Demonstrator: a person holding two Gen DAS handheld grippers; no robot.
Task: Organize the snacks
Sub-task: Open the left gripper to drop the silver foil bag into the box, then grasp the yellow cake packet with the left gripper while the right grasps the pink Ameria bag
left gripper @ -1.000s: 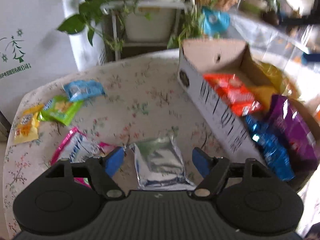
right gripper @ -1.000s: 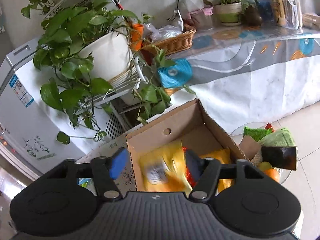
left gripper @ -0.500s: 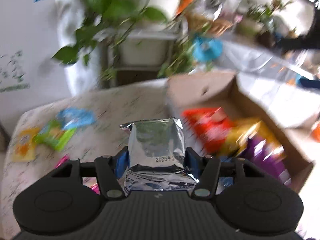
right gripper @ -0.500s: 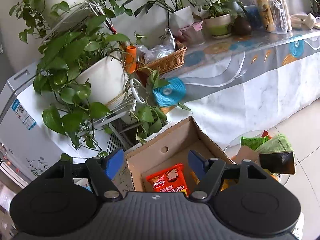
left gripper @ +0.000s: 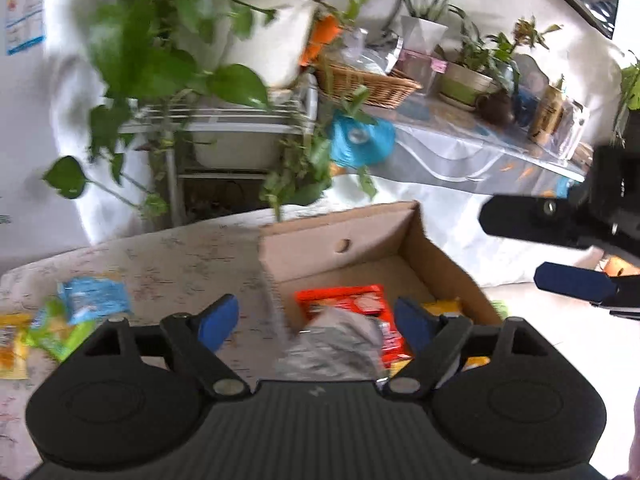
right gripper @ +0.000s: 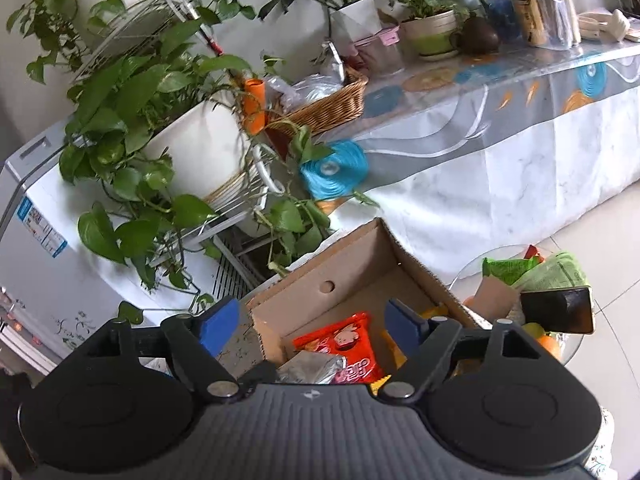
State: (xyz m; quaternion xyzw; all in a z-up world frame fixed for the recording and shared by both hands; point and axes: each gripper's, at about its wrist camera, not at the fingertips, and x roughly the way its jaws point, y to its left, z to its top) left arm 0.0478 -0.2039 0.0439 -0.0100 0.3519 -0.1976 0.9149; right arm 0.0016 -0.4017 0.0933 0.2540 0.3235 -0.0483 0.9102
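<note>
A: What is the biggest thing here?
B: One surface (left gripper: 180,256) with a flower cloth. On it stands one brown cardboard box (left gripper: 360,236), open at the top.

A: How many snacks are in the box?
B: I count three. One red packet (right gripper: 344,344) with a cartoon face and pink letters I cannot read, one shiny silver packet (left gripper: 336,344) lying crumpled on top of it, and a bit of a yellow packet (left gripper: 442,304) beside them.

A: And outside the box?
B: Three more on the cloth, well apart from it: one blue packet (left gripper: 94,294), one green packet (left gripper: 56,332), one yellow-orange packet (left gripper: 12,344). Their writing is too blurry.

A: What about the grippers?
B: The left hand-held gripper (left gripper: 316,322) has its fingers spread apart above the silver packet, not touching it. The right hand-held gripper (right gripper: 312,322) is spread wide too, holding nothing.
</note>
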